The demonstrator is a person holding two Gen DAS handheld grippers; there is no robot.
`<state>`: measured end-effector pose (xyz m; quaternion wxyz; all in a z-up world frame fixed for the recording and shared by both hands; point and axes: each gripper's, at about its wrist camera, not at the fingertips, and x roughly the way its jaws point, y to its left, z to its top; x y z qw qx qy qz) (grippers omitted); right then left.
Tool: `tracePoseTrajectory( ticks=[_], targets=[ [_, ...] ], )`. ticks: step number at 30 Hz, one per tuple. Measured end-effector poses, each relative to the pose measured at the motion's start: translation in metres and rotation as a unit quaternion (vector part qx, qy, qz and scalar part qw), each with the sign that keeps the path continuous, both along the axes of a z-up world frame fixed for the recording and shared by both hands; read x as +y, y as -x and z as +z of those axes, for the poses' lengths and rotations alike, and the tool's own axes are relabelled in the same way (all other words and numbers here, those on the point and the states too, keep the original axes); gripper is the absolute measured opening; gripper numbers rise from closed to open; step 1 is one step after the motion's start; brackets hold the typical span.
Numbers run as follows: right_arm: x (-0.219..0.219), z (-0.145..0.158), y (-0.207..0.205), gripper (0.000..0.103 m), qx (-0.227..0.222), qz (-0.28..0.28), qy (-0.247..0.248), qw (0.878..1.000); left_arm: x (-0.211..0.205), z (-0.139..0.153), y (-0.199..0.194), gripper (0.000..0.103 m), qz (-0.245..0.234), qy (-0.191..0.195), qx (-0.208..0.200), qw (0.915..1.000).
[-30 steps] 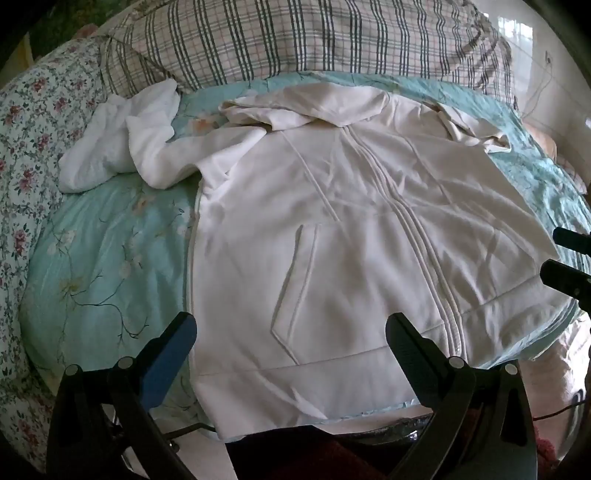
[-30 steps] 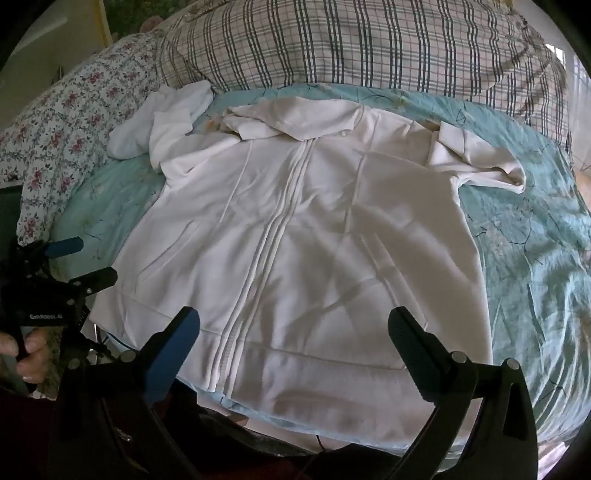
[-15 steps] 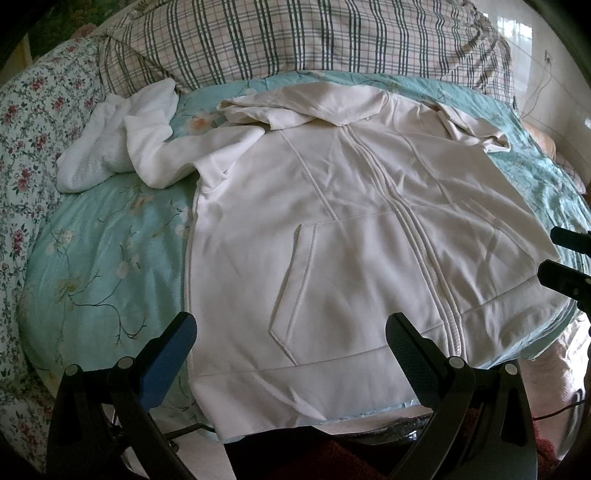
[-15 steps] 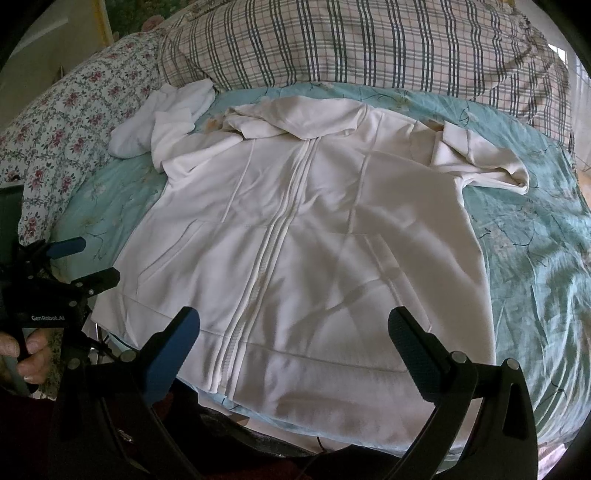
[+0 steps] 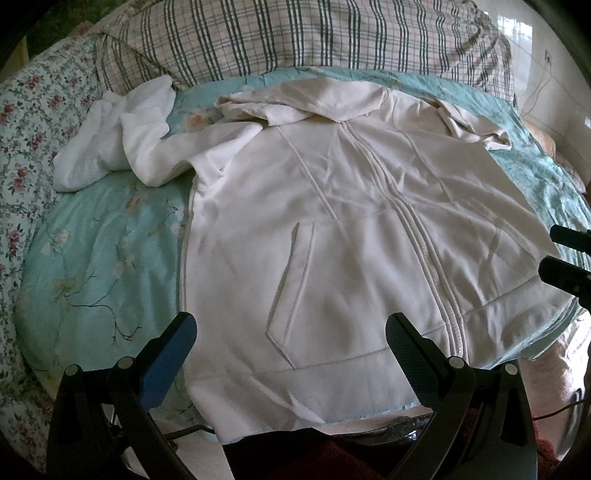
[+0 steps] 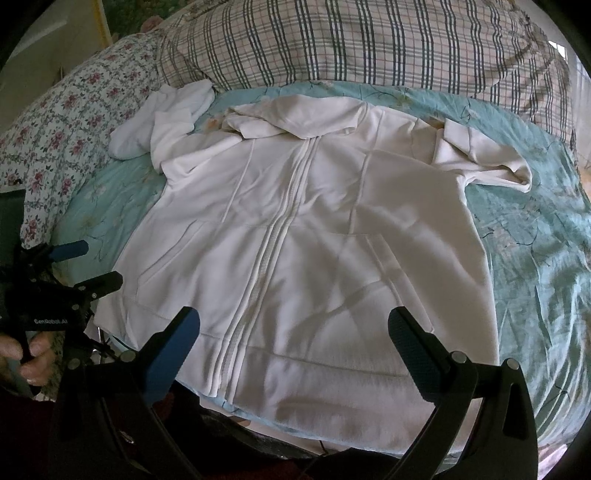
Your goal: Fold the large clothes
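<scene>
One cream zip hoodie (image 5: 351, 229) lies flat on the bed (image 5: 92, 258), zipper running from hem at the lower frame to hood at the top. My left gripper (image 5: 291, 343) and right gripper (image 6: 295, 339) hover over the hem, jaws wide, empty.

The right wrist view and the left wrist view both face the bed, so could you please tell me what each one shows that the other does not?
Only the right wrist view shows the person's hand holding the left gripper, and the far sleeve's cuff. Only the left wrist view shows the wall cable and the right gripper from the side. Both show the cream hoodie spread zip-up on the teal quilt, the plaid pillow, and open fingers.
</scene>
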<state>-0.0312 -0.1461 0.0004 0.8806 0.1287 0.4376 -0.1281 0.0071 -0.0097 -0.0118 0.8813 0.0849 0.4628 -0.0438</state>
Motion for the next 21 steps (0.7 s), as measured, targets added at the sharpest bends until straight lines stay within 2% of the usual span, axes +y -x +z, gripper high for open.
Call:
tracePoseTrajectory(
  ticks=[7,12,19,21],
  targets=[
    [-0.012,-0.003,-0.003,0.102,-0.005,-0.006,-0.012,1.000,-0.001,-0.007,-0.009,0.102,-0.005,-0.003,0.009,0.9999],
    [-0.029,-0.008,-0.006,0.102,-0.009,-0.019,-0.023,1.000,-0.004,-0.012,-0.020,0.102,-0.008,-0.005,-0.010,0.9999],
    [-0.064,-0.011,-0.014,0.101,-0.016,-0.045,-0.035,0.998,-0.004,-0.016,-0.042,0.102,0.001,0.018,0.003,0.9998],
    [-0.075,-0.010,-0.017,0.096,-0.019,-0.052,-0.037,0.998,-0.002,-0.017,-0.049,0.102,0.003,0.023,0.009,0.9997]
  ],
)
